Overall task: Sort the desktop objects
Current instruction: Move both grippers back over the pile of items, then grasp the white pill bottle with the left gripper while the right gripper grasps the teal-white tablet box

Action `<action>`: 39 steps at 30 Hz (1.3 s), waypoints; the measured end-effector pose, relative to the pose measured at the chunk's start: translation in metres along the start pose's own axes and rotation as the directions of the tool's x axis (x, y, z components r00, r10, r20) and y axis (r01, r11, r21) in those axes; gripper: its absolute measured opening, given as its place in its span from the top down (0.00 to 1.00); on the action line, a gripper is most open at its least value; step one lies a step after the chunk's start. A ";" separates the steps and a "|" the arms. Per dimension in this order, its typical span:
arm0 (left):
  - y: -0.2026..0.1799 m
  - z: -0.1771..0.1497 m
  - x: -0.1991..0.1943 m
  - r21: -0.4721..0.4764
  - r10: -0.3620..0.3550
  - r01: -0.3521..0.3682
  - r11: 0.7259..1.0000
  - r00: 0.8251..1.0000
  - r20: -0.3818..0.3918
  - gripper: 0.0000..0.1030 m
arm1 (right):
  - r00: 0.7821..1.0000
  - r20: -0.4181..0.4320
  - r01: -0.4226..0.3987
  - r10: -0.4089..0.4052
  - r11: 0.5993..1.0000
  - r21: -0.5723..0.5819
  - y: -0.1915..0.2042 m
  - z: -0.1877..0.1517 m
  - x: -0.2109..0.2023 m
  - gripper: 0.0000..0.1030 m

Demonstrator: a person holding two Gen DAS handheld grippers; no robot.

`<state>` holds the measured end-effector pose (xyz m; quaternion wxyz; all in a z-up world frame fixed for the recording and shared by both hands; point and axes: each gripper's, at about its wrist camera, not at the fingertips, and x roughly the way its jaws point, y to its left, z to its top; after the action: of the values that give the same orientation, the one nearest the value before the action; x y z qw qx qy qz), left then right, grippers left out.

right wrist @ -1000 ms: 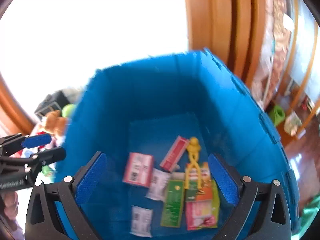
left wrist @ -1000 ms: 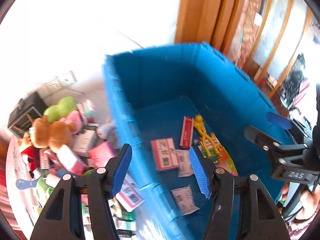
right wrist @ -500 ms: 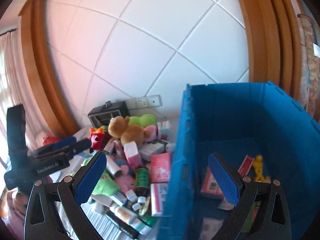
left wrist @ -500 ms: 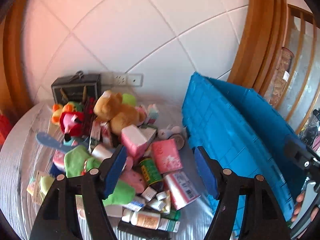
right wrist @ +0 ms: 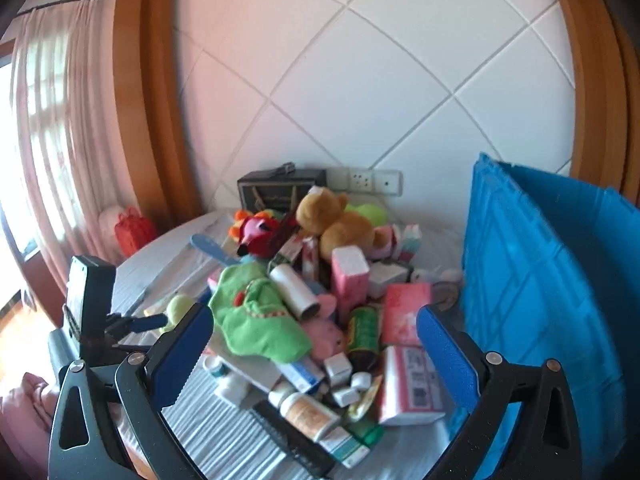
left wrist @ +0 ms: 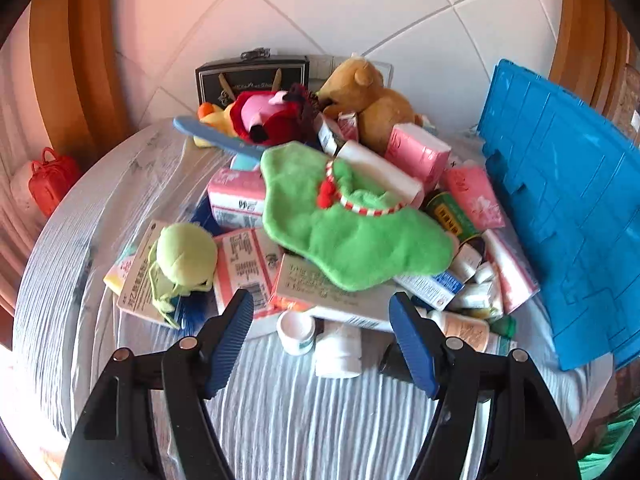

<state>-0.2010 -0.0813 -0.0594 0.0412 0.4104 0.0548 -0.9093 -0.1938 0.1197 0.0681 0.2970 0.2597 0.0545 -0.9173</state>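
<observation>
Both grippers, left and right, have swung from blue crate to clutter beside it. Jaws wide, empty (both). Green plush tops pile, left of crate.

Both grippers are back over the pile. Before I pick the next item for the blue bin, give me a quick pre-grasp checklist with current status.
1. left gripper empty, jaws apart: ok.
2. right gripper empty, jaws apart: ok.
3. Small white jar just ahead of the left gripper, nothing lying on it: ok.
4. green plush drapes over boxes, so whatever lies under it is not free: not ok.
5. blue bin stands beside the pile on the right: ok.
6. Room left inside the bin: cannot tell, its interior is out of view.
</observation>
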 end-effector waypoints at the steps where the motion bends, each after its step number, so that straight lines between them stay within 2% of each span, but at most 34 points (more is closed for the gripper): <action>1: 0.003 -0.009 0.006 0.001 0.009 -0.008 1.000 1.000 -0.019 0.32 | 1.000 -0.018 -0.003 0.003 1.000 -0.005 0.004 -0.012 0.009 0.00; 4: 0.009 -0.030 0.020 0.006 0.008 -0.008 1.000 0.998 -0.057 0.32 | 0.992 -0.119 0.032 -0.035 0.999 -0.031 0.013 -0.051 0.038 0.00; 8: 0.009 -0.048 0.040 0.005 0.000 0.000 1.000 0.994 -0.111 0.32 | 0.964 -0.253 0.079 -0.085 0.996 -0.035 0.008 -0.096 0.067 0.00; 12: 0.001 -0.057 0.061 0.009 -0.009 0.010 1.000 0.988 -0.155 0.32 | 0.933 -0.340 0.126 -0.117 0.992 0.004 -0.006 -0.127 0.078 0.00; 16: -0.012 -0.056 0.084 0.014 -0.011 0.014 1.000 0.982 -0.189 0.32 | 0.908 -0.398 0.156 -0.129 0.987 0.035 -0.018 -0.143 0.079 0.00; 21: -0.017 -0.052 0.115 -0.036 -0.036 0.028 0.999 0.966 -0.255 0.33 | 0.883 -0.447 0.188 -0.142 0.980 0.061 -0.030 -0.155 0.082 0.00; 23: -0.018 -0.055 0.124 -0.051 -0.037 0.024 0.998 0.961 -0.276 0.46 | 0.879 -0.457 0.187 -0.135 0.980 0.071 -0.033 -0.157 0.081 0.00; 24: -0.020 -0.055 0.122 -0.034 -0.027 0.019 0.999 0.965 -0.259 0.52 | 0.878 -0.460 0.185 -0.131 0.980 0.073 -0.034 -0.158 0.081 0.00; 25: -0.022 -0.056 0.122 -0.021 -0.040 0.036 0.999 0.962 -0.270 0.55 | 0.877 -0.462 0.184 -0.130 0.980 0.074 -0.035 -0.158 0.082 0.00; 31: -0.011 -0.077 0.095 -0.045 -0.065 0.055 0.997 0.958 -0.281 0.56 | 0.869 -0.486 0.151 -0.093 0.985 0.083 -0.036 -0.159 0.093 0.00; 33: -0.005 -0.088 0.086 -0.044 -0.057 0.046 0.998 0.955 -0.291 0.56 | 0.859 -0.503 0.165 -0.100 0.983 0.086 -0.039 -0.159 0.101 0.00; 35: 0.001 -0.099 0.077 -0.049 -0.066 0.054 0.997 0.951 -0.303 0.55 | 0.837 -0.538 0.187 -0.102 0.977 0.105 -0.046 -0.162 0.111 0.00; 38: 0.005 -0.108 0.068 -0.053 -0.070 0.057 0.997 0.949 -0.309 0.55 | 0.829 -0.555 0.172 -0.066 0.975 0.140 -0.054 -0.162 0.122 0.01; 39: 0.005 -0.109 0.067 -0.049 -0.065 0.053 0.997 0.948 -0.311 0.55 | 0.827 -0.558 0.168 -0.063 0.976 0.139 -0.054 -0.162 0.125 0.05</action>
<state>-0.1640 -0.0735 -0.1813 0.0130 0.5464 0.0911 -0.8325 -0.2391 0.1410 -0.1379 0.1873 0.5345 0.0691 -0.8212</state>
